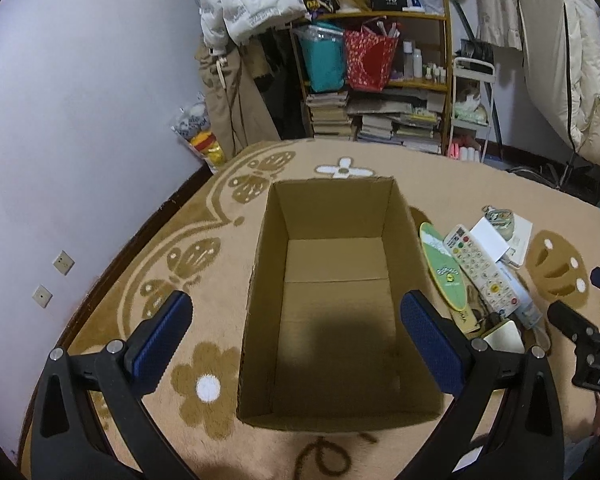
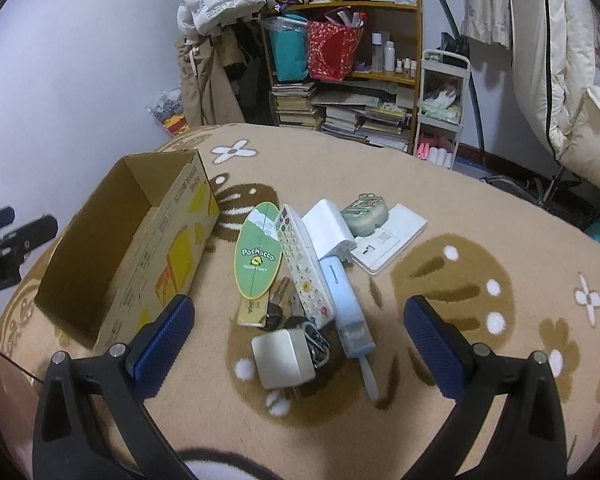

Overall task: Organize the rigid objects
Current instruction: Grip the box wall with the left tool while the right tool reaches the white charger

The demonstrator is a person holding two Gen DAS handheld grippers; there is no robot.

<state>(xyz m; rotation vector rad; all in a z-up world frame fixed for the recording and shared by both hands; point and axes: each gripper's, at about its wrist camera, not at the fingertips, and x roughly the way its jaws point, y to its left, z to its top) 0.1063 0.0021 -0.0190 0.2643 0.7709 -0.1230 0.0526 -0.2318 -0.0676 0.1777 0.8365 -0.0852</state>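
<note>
An open, empty cardboard box (image 1: 332, 420) stands on the patterned blanket; it also shows at the left of the right wrist view (image 2: 140, 256). My left gripper (image 1: 296, 336) is open and empty above the box. To the box's right lies a pile: a green oval Pochacco case (image 2: 258, 256), a white remote (image 2: 302, 264), a light blue device (image 2: 346, 304), a white charger (image 2: 330, 228), a silver square box (image 2: 284, 358), keys (image 2: 316, 344) and a flat white box (image 2: 392, 238). My right gripper (image 2: 298, 338) is open and empty, just above the silver box.
The beige blanket (image 2: 460, 208) with brown flower patterns covers the surface. A small green figure case (image 2: 364, 212) lies on the flat white box. A cluttered shelf (image 2: 340, 80) and hanging coats stand behind. The wall is at the left.
</note>
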